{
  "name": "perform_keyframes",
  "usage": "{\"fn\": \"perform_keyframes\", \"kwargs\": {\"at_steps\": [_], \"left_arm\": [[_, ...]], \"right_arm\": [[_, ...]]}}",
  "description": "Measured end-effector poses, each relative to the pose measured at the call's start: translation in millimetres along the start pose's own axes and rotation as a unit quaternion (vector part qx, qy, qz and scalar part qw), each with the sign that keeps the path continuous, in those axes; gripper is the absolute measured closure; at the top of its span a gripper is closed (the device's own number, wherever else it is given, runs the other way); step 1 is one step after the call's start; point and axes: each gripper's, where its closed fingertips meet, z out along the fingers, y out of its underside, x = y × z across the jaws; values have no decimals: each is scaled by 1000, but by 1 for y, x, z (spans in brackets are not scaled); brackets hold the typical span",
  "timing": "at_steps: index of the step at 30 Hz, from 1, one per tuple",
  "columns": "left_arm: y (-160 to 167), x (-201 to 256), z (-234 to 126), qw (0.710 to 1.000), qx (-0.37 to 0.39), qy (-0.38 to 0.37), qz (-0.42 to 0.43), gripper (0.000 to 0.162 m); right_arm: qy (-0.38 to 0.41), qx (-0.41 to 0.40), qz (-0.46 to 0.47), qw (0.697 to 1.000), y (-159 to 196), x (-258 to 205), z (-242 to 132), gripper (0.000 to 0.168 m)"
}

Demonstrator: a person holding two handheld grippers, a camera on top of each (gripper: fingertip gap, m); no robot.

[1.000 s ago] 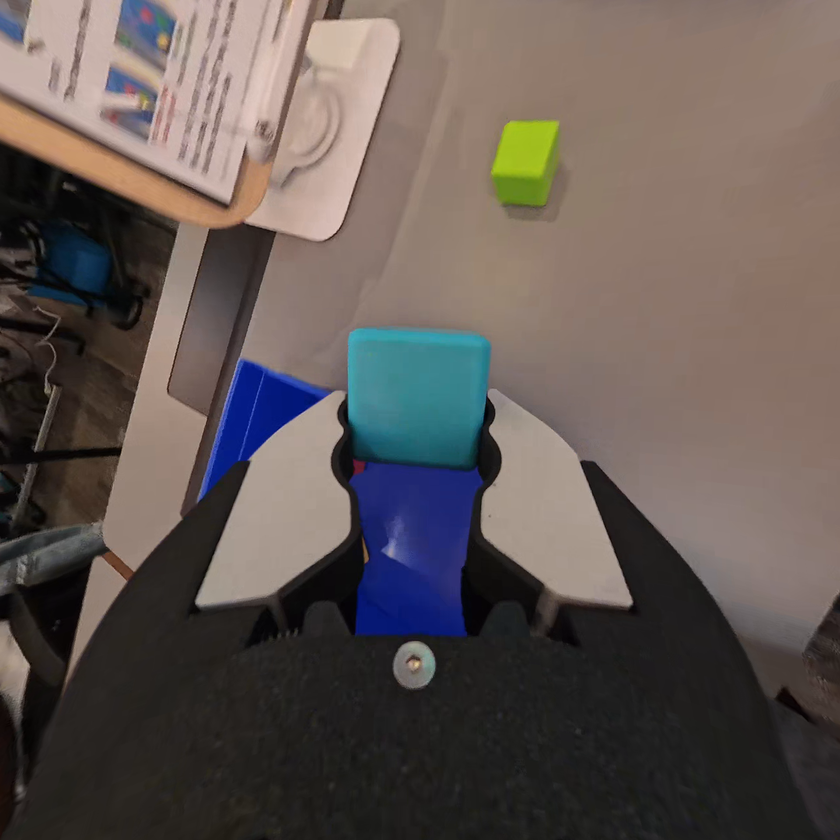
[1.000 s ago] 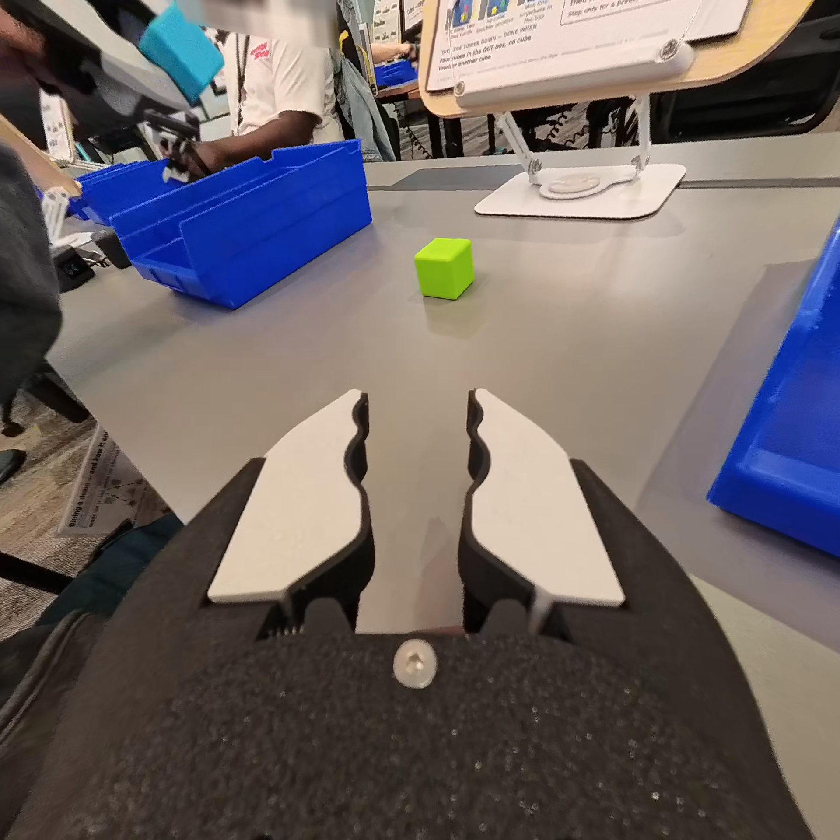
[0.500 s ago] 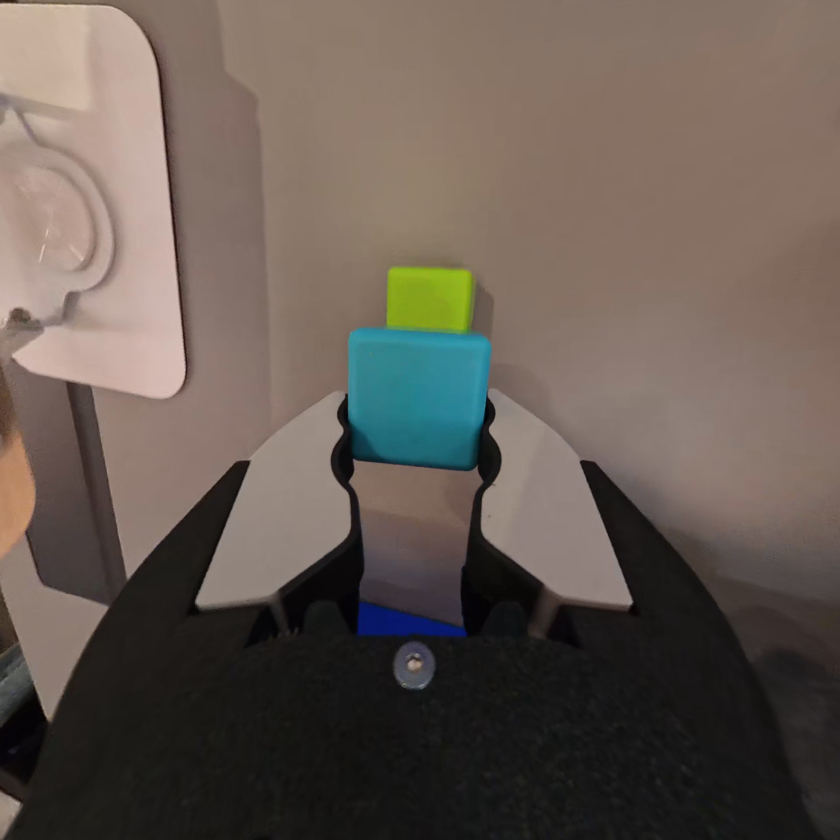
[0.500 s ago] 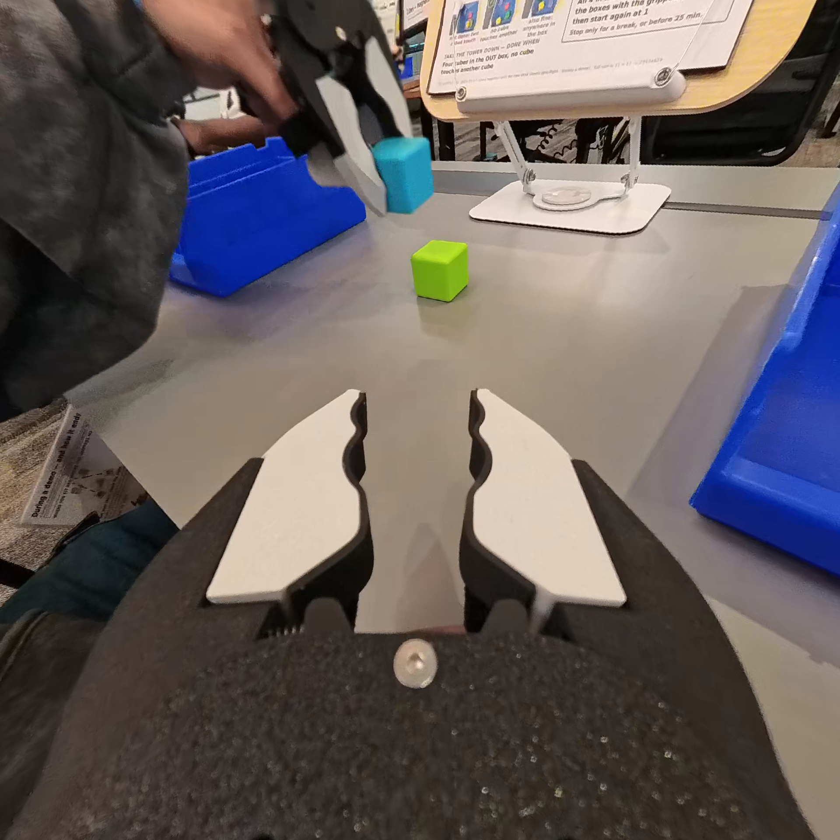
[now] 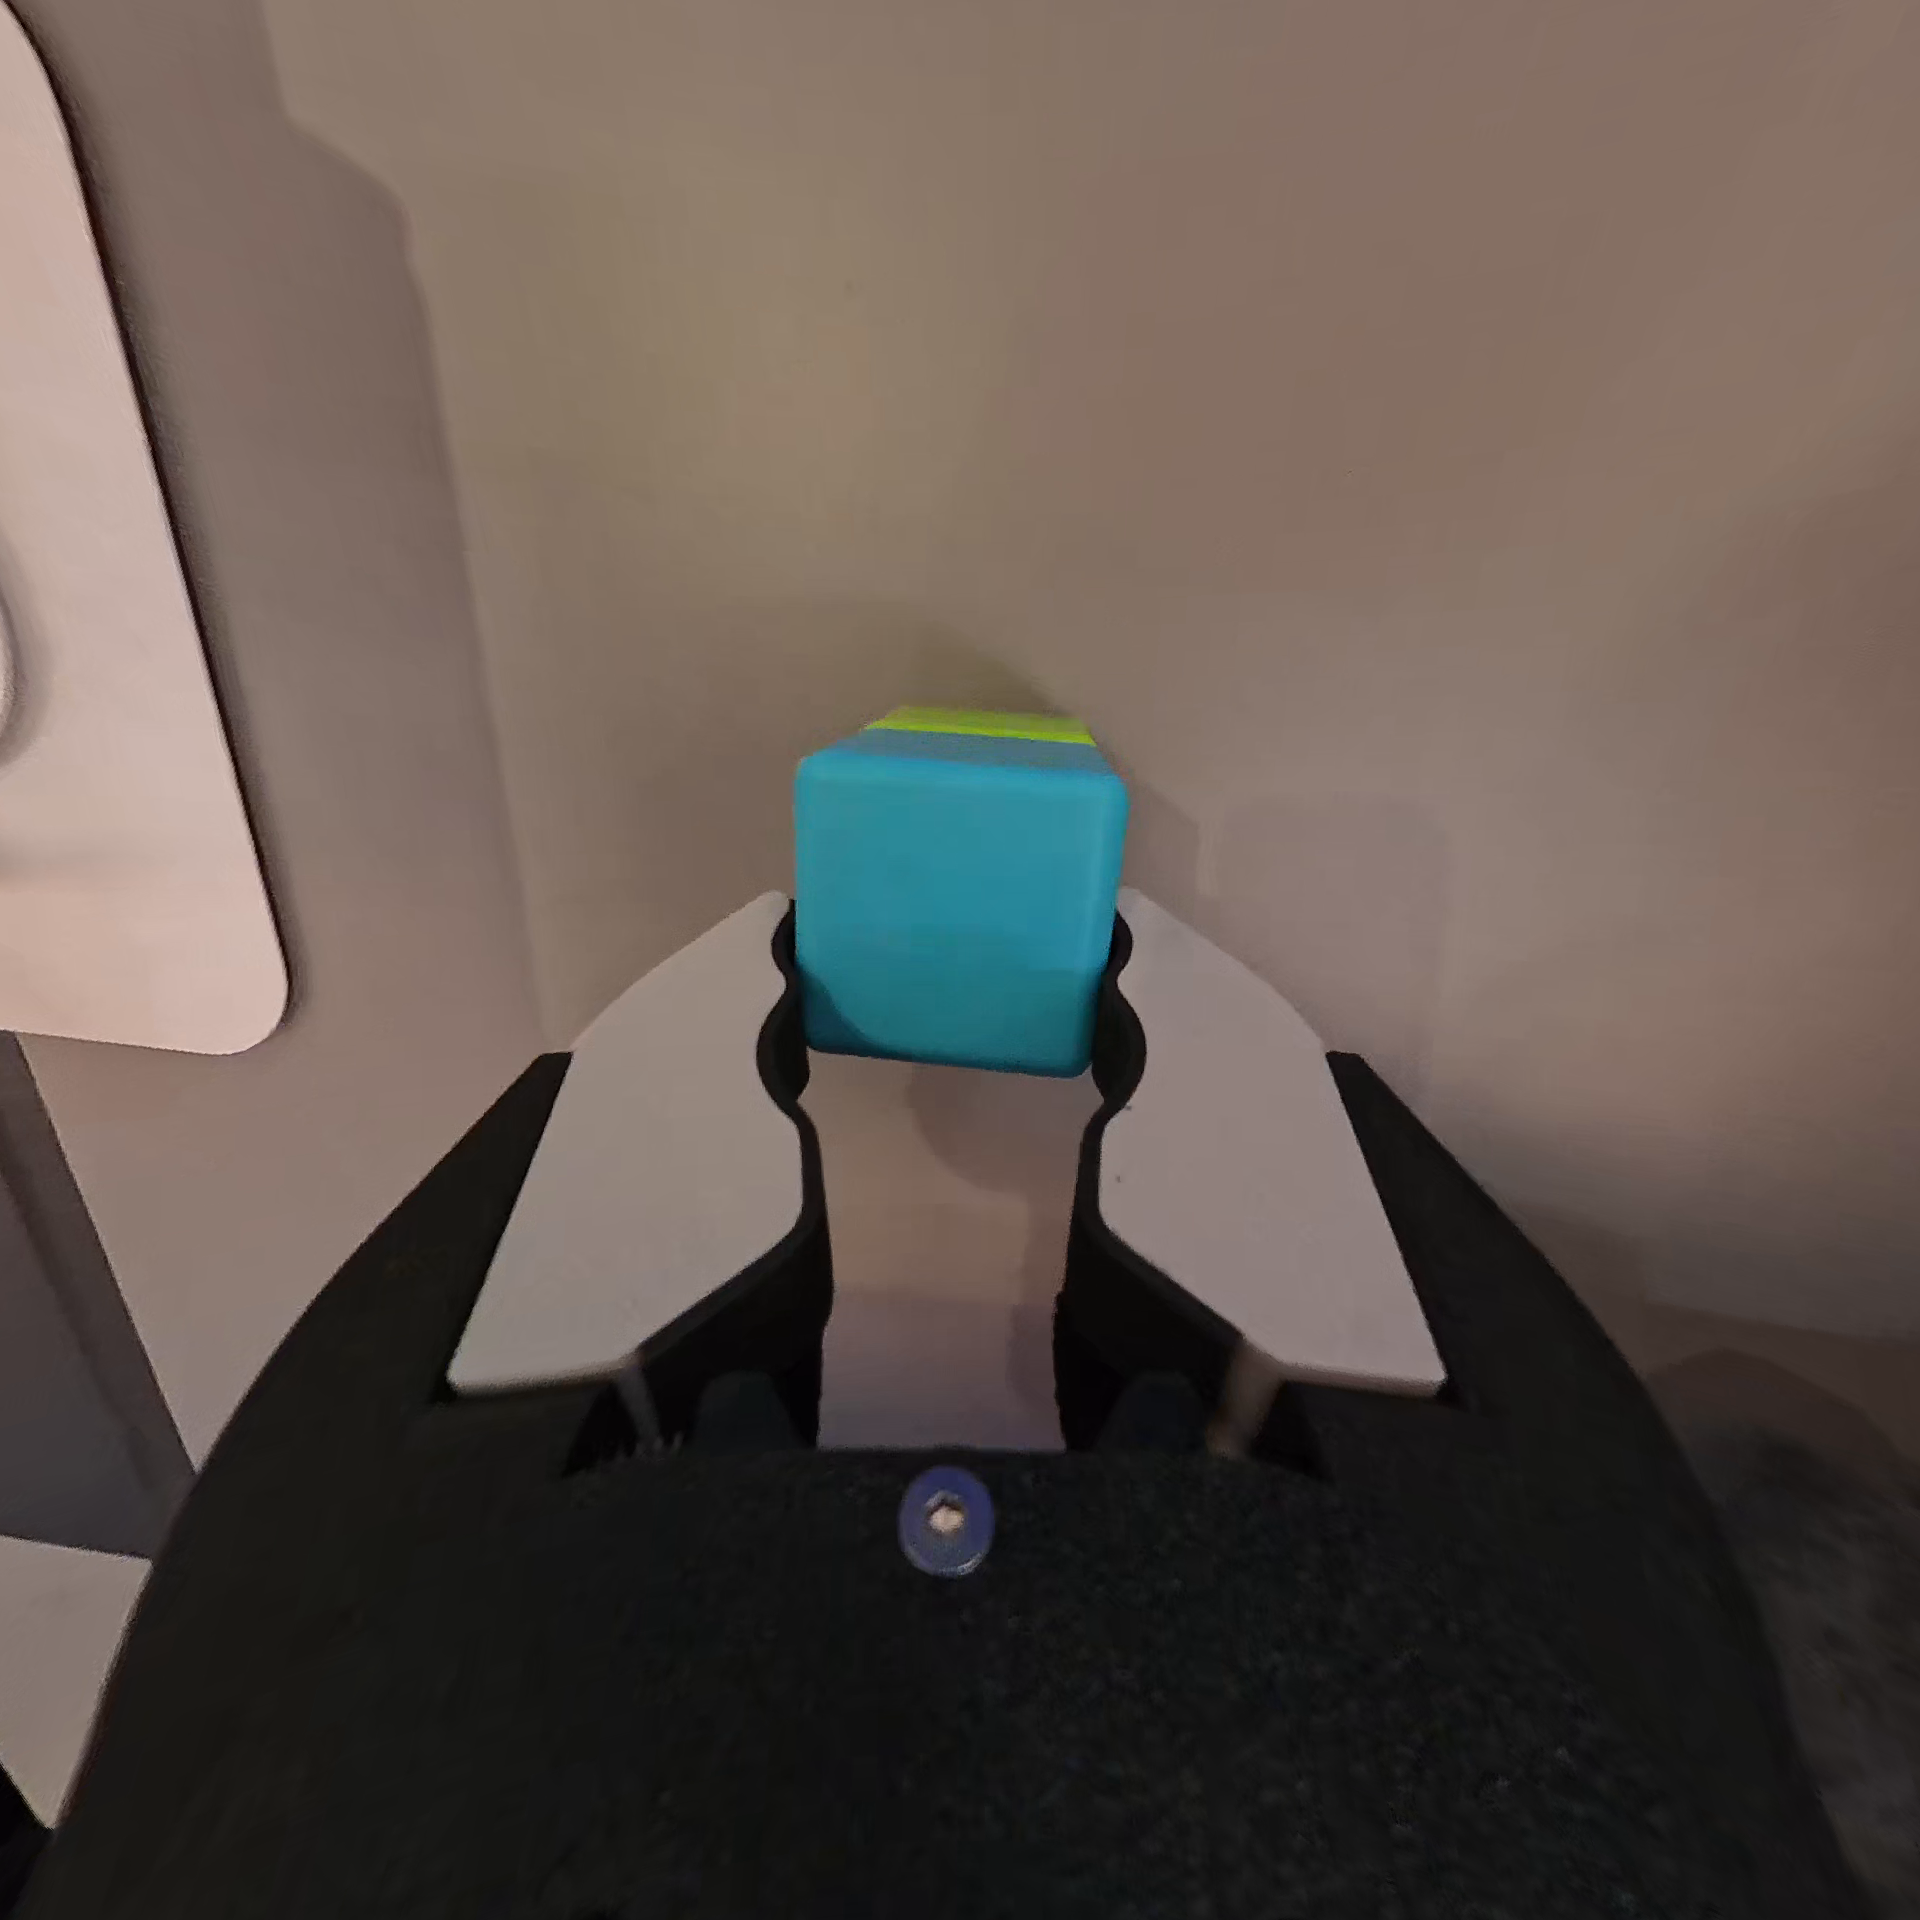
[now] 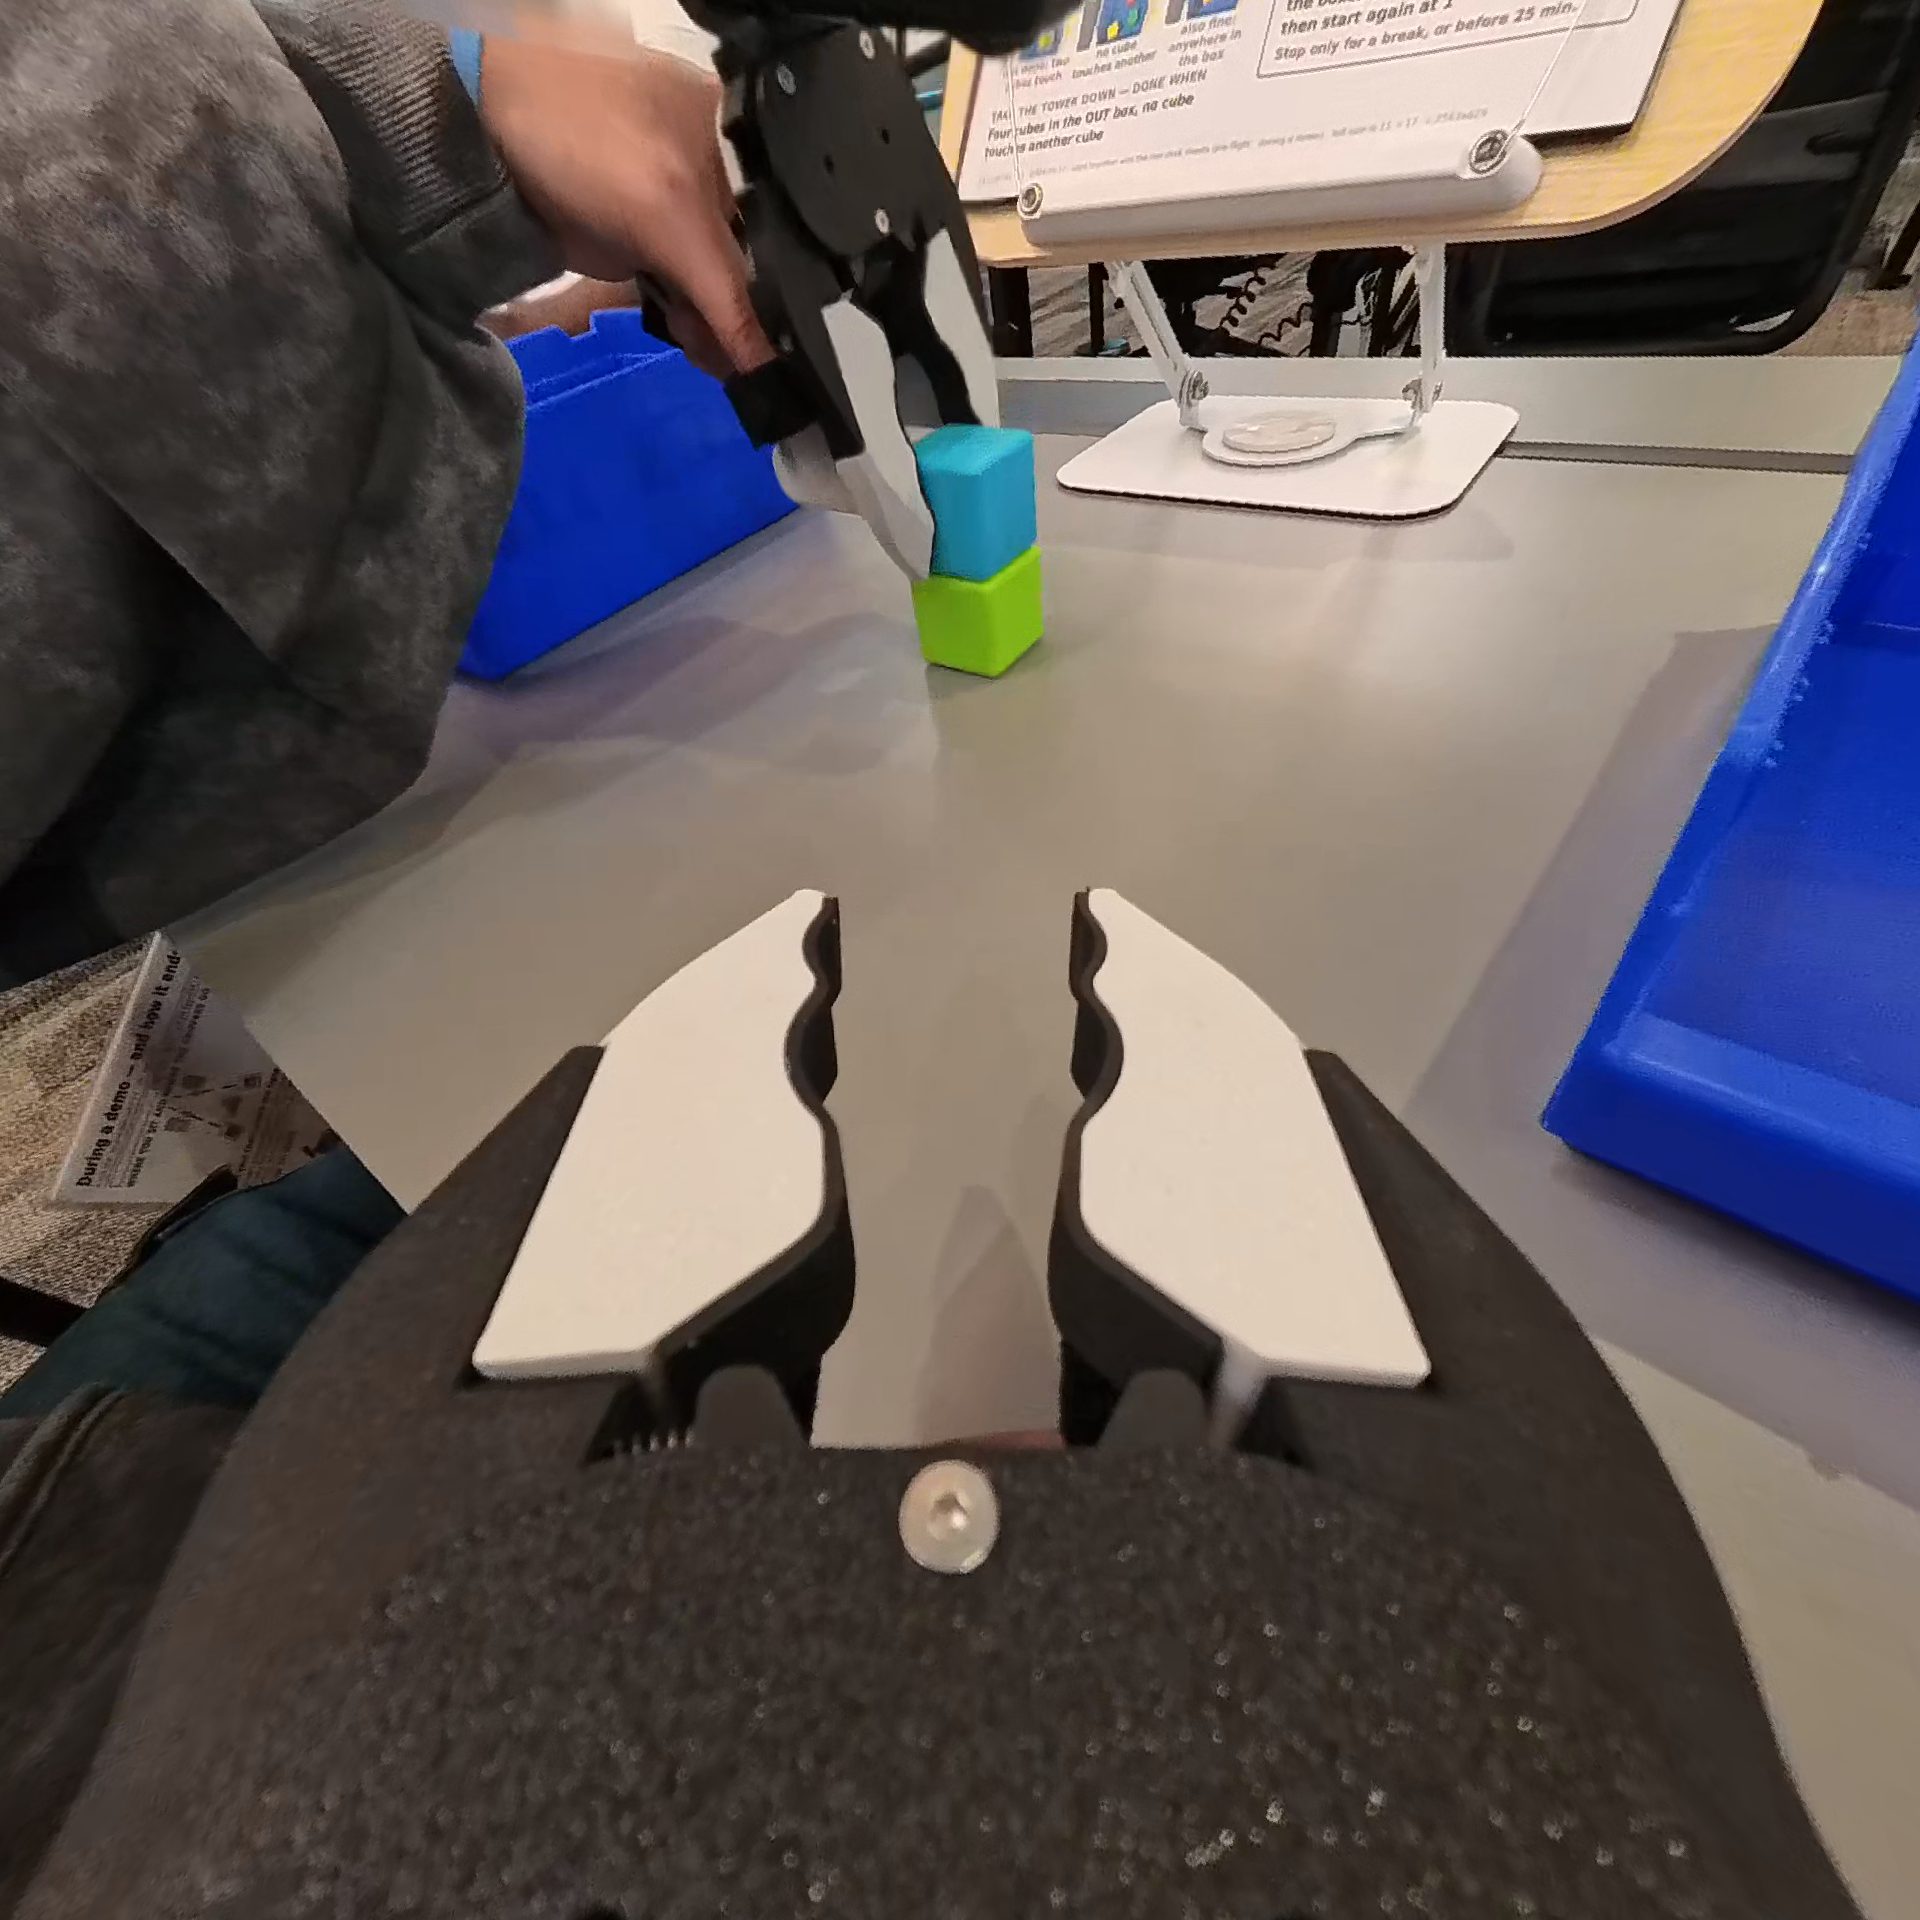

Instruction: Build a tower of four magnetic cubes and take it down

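My left gripper [image 5: 956, 935] is shut on a teal cube [image 5: 956, 894] and points straight down. The teal cube sits on top of a lime green cube [image 5: 982, 723], of which only a thin strip shows past it. In the right wrist view the teal cube [image 6: 982, 499] rests squarely on the green cube [image 6: 979, 615] on the grey table [image 6: 1247, 790], with the left gripper [image 6: 904, 520] still around it. My right gripper [image 6: 954, 935] is open and empty, low over the table's near side, well short of the stack.
A blue bin [image 6: 623, 488] stands left of the stack, behind a grey sleeve [image 6: 208, 468]. Another blue bin [image 6: 1787, 883] is at the right edge. A white stand base [image 6: 1288, 452] holding an instruction board [image 6: 1299, 94] is behind the stack; the base also shows in the left wrist view [image 5: 104, 623].
My left gripper carried the teal cube from near the left bin over to the green cube and lowered it onto it. My right gripper stayed open and nearly still.
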Motion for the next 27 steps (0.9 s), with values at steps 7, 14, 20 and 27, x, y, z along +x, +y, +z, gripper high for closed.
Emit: {"fn": "perform_keyframes", "kwargs": {"at_steps": [7, 14, 20, 27], "left_arm": [[-1, 3, 2, 999, 14, 10, -28, 93], [-12, 17, -73, 976, 198, -37, -79, 88], [31, 59, -152, 861, 418, -129, -259, 99], [100, 154, -123, 753, 486, -198, -397, 99]], "right_arm": [[-1, -4, -5, 1000, 1, -2, 1, 127], [-3, 0, 1, 1000, 1, -1, 0, 127], [-4, 1, 3, 1000, 0, -1, -1, 126], [-8, 4, 6, 1000, -2, -1, 1, 126]]}}
